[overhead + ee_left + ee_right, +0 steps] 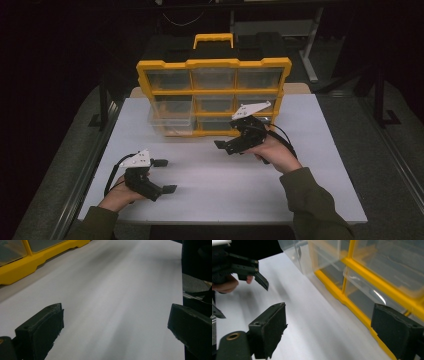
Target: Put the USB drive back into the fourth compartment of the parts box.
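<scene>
A yellow organizer with clear drawers and a black-and-yellow handle stands upright at the back middle of the white table. Its lower-left clear drawer juts out toward me. My right gripper hovers open just in front of the organizer's lower right drawers; in the right gripper view the gripper has its jaws wide apart beside the yellow frame and the protruding drawer. My left gripper is open over the table's front left, nothing between its jaws. The organizer's base lies off to its left.
The left hand and its gripper appear far off in the right gripper view. A metal rail runs along the table's left side. Dark floor surrounds the table, with another table's leg behind at right.
</scene>
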Demonstrator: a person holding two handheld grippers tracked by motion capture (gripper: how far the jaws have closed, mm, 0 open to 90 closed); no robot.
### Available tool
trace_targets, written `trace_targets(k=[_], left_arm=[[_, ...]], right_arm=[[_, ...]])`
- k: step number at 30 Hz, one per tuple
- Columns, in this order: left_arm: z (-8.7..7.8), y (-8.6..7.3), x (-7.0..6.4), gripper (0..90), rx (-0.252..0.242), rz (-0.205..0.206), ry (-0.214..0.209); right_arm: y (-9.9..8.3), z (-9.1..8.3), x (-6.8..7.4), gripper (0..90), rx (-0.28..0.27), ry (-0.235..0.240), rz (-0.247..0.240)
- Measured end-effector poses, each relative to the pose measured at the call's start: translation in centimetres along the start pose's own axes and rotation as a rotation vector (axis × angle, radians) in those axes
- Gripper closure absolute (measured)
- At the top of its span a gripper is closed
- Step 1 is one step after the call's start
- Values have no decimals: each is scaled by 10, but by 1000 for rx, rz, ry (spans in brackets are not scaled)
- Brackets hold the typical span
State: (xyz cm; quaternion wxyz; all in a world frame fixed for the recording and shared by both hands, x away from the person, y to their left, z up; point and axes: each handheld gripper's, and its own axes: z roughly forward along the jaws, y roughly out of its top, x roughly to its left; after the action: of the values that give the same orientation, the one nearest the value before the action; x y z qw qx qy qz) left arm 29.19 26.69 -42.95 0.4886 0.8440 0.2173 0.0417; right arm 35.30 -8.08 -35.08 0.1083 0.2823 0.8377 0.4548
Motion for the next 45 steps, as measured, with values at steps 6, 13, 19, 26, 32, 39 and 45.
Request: trace_targets(k=[6,13,19,26,32,39,45], left_arm=[[0,0,0,0,1,-1,1],[0,0,-1,0,2,1,0],[-1,0,-1,0,1,2,2],[-1,0,-1,0,4,4,2],[-2,-1,-1,0,2,4,3],[-1,-1,-1,0,4,2,2],[-1,-1,-1,0,3,3,2]], right_arm=[[-31,1,-2,78,-10,-16,33],[-61,2,-6,44,-7,-38,70],[-81,0,-5,7,10,-33,80],[-96,-8,-3,0,-8,-12,90],[-105,-15,-4,0,-9,-23,105],[-122,-26,-5,0,-24,-35,133],[-129,-34,-7,0,-34,-44,134]])
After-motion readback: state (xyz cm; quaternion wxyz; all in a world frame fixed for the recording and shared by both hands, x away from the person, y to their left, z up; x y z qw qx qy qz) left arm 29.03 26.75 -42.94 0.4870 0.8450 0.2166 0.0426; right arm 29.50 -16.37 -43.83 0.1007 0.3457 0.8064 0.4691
